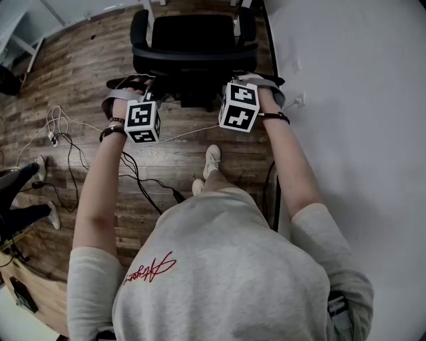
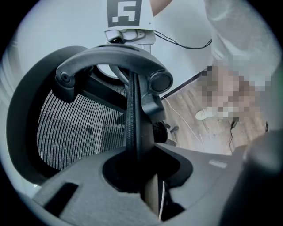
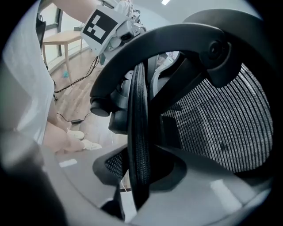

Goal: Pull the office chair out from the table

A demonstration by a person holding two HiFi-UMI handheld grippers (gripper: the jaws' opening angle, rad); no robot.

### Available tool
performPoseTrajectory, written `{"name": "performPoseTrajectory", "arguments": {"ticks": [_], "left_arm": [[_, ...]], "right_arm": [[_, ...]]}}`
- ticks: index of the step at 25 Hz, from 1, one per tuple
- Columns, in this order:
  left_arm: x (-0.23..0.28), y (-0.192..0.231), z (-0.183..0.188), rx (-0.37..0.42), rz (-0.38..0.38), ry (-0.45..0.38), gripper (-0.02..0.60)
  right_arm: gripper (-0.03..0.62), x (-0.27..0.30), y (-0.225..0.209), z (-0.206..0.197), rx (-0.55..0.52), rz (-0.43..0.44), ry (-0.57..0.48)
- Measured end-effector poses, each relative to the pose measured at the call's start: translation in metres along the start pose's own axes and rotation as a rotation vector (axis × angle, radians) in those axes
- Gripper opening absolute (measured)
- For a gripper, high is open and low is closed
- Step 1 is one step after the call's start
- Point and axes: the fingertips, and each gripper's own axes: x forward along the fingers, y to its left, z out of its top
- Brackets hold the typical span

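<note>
The black office chair stands on the wooden floor at the top of the head view, its seat turned away from me toward white table legs. Both grippers grip the mesh backrest's top rim. My left gripper is shut on the rim's left part; in the left gripper view the padded rim runs upright between the jaws. My right gripper is shut on the right part; the right gripper view has the mesh rim pinched between the jaws. The contact pads are hidden.
A white wall with a socket runs close along the chair's right side. Cables and a power strip lie on the floor at the left. My feet stand just behind the chair. A dark chair base sits far left.
</note>
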Motion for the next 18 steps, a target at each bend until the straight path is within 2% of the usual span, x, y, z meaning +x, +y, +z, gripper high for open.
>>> {"name": "performPoseTrajectory", "arguments": {"ticks": [18], "left_arm": [[-0.019,-0.019,0.006,0.004,-0.002,-0.005,0.08]], "right_arm": [[0.11,-0.012,0.026,0.003,0.004,0.001,0.009]]}}
